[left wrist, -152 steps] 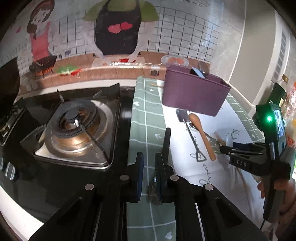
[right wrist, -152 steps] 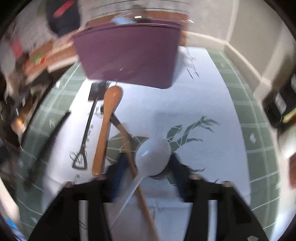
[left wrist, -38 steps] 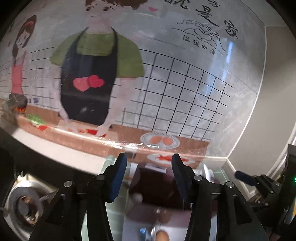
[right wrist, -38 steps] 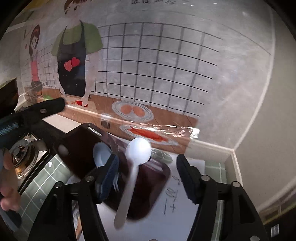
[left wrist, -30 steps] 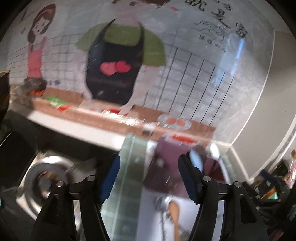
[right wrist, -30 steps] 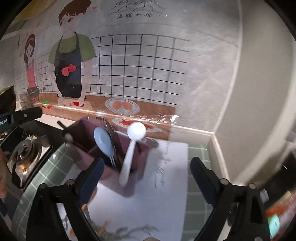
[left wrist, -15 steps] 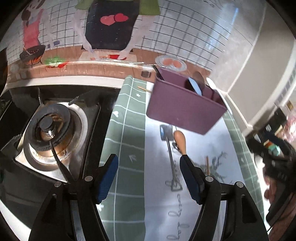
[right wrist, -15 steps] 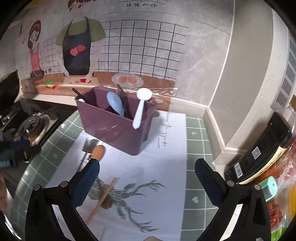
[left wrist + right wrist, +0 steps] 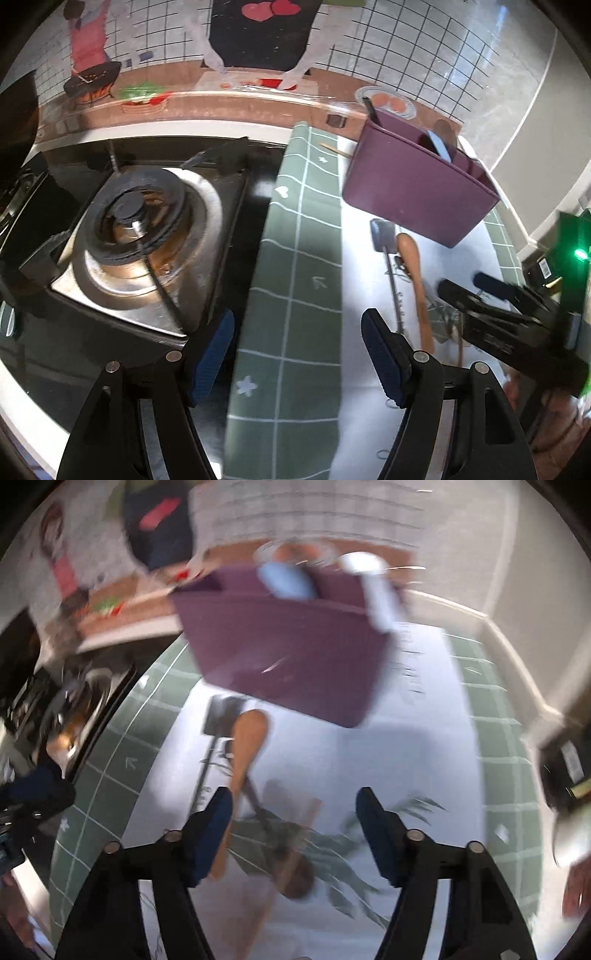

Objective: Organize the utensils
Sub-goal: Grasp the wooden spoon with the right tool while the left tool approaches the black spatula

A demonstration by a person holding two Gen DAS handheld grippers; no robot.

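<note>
I hold my right tool low over the utensils left on the worktop; its jaws are closing, nothing is pressed between the pads, and a wooden utensil with a rounded end lies below the gap, I judge as the next pick. My left tool stands apart and empty above the green checked mat, seemingly waiting its turn. The purple utensil bin sits at the back of the white mat, near the wall, and already holds a pale blue spoon and a white spoon upright, so sorted pieces stay together and clear of the work area. A wooden spoon and a slim metal spatula lie side by side just in front of the bin, within easy reach. To the left is a gas burner on a black hob. Behind runs a tiled wall with a cartoon cooking mural. The right view is blurred.
</note>
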